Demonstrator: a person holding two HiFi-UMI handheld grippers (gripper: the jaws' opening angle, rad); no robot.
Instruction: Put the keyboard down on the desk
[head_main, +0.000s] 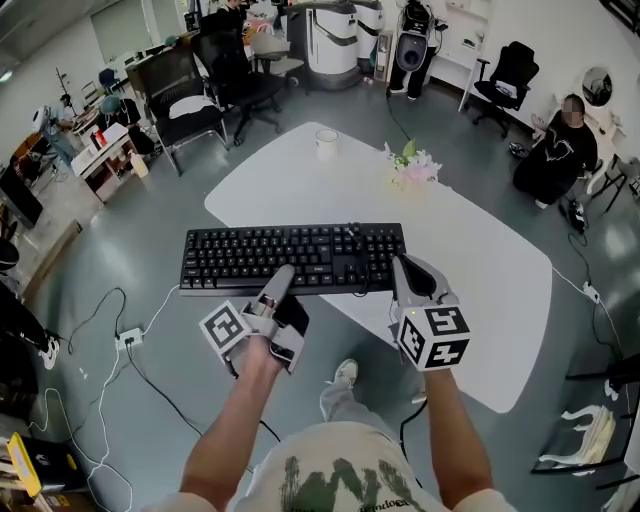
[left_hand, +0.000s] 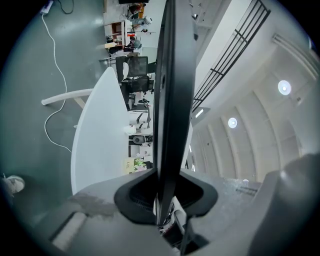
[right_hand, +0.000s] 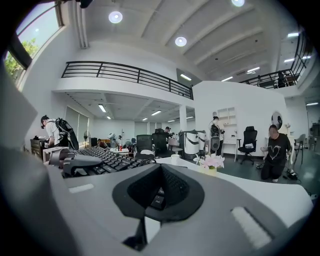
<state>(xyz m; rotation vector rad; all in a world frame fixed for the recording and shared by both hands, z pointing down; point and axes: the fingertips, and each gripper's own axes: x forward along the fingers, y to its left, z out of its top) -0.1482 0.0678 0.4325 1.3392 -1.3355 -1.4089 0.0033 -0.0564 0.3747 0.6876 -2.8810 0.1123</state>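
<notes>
A black keyboard is held level over the near left edge of the white desk, its left half out over the floor. My left gripper is shut on its front edge near the middle. My right gripper is shut on its front right corner. In the left gripper view the keyboard shows edge-on, pinched between the jaws of the left gripper, with the desk beside it. In the right gripper view the keys run off to the left, and the right gripper clamps the keyboard's corner above the desk.
A white cup and a small bunch of flowers stand at the desk's far side. Black office chairs stand beyond it. Cables and a power strip lie on the floor at left. A person sits at the far right.
</notes>
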